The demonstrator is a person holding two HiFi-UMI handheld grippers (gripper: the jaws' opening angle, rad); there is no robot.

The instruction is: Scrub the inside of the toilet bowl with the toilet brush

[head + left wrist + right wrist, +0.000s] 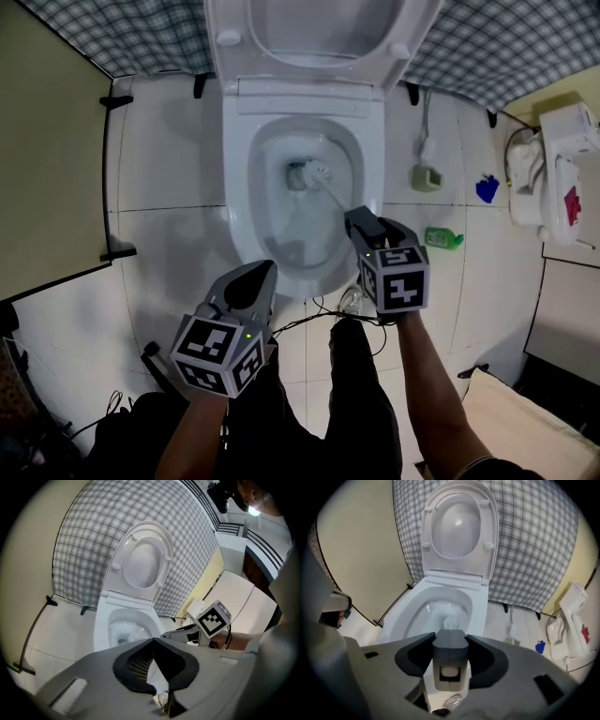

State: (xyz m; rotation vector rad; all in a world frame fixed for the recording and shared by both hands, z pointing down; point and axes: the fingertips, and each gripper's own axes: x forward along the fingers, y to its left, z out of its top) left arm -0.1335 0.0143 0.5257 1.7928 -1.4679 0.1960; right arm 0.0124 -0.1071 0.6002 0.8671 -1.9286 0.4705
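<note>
- Grey left gripper is pinched together, holding nothing, just in front of the toilet bowl.
- Over the bowl's near rim, the toilet brush handle is clamped in the right gripper.
- Deep inside the bowl, the bristles should be pressed firmly and rubbed round the wall.

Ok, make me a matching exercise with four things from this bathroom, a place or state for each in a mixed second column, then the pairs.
1. toilet brush
2. toilet seat
3. green bottle
4. left gripper

A. jaws together, nothing between them
B. on the floor tiles, right of the toilet
C. raised upright
D. head down in the toilet bowl

Pairs: 1-D, 2-C, 3-B, 4-A
</note>
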